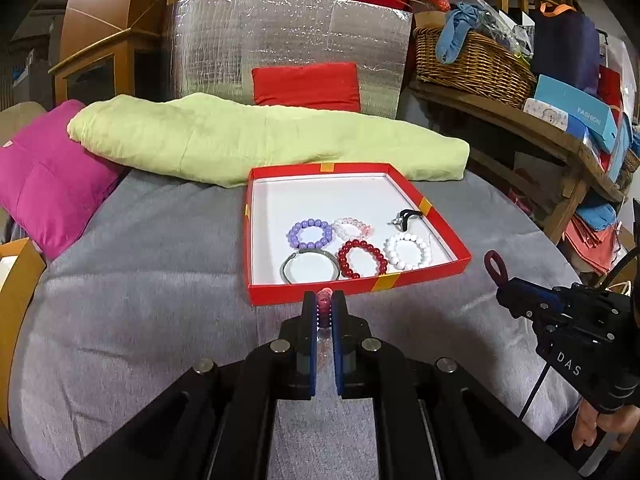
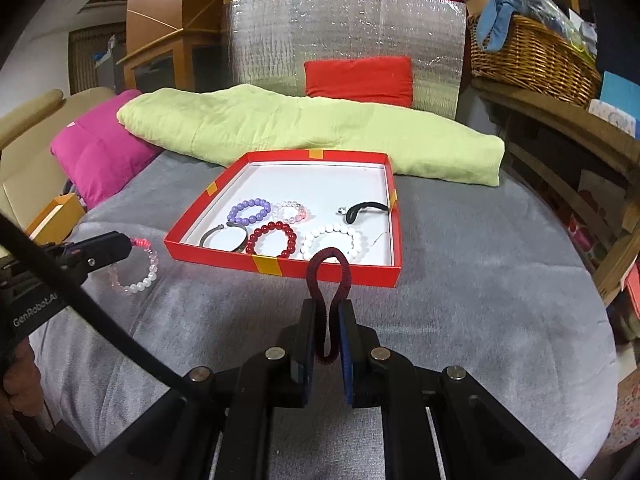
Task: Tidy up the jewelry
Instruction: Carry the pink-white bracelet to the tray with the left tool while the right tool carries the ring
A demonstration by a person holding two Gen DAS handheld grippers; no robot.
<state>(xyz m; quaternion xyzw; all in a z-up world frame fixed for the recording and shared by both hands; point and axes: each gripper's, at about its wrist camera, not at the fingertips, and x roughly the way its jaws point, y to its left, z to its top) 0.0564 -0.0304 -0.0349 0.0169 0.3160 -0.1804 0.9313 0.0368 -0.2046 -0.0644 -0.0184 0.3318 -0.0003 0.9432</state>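
Observation:
A red box lid with a white floor lies on the grey blanket. In it lie a purple bead bracelet, a pale pink one, a red one, a white one, a grey bangle and a black hair tie. My left gripper is shut on a pink-and-white bead bracelet just before the lid's near wall. My right gripper is shut on a dark red hair tie, right of the lid.
A green folded blanket and a magenta cushion lie behind the lid. A silver insulated bag with a red cushion stands at the back. A wooden shelf with a wicker basket and boxes is at the right.

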